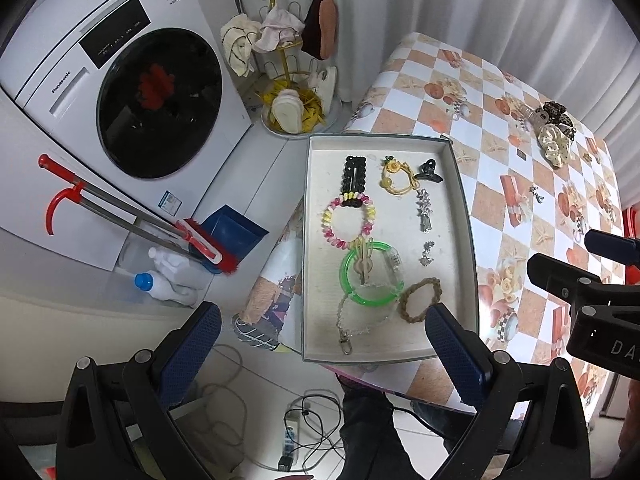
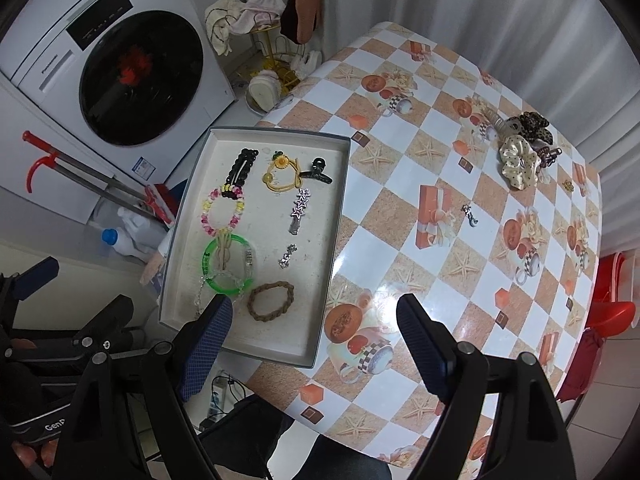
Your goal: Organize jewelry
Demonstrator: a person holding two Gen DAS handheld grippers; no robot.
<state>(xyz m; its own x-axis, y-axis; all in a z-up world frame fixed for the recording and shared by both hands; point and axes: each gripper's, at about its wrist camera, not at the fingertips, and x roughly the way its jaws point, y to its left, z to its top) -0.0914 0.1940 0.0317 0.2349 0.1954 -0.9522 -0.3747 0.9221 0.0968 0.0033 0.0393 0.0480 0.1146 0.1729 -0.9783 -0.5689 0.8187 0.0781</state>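
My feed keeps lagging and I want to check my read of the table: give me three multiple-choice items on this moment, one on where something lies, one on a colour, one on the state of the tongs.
1. Where does the cream scrunchie lie?
A. in the tray
B. on the tablecloth, far right
C. on the floor

2. What colour is the plastic bangle in the tray?
A. green
B. blue
C. red

3. How do the right tongs stand?
A. shut on a bracelet
B. shut, empty
C. open, empty

Answers:
1 B: the cream scrunchie sits on the tablecloth beside a dark leopard-print one, well away from the tray.
2 A: the plastic bangle is bright green, near the braided brown bracelet.
3 C: the right tongs stand wide apart above the table with nothing between them.
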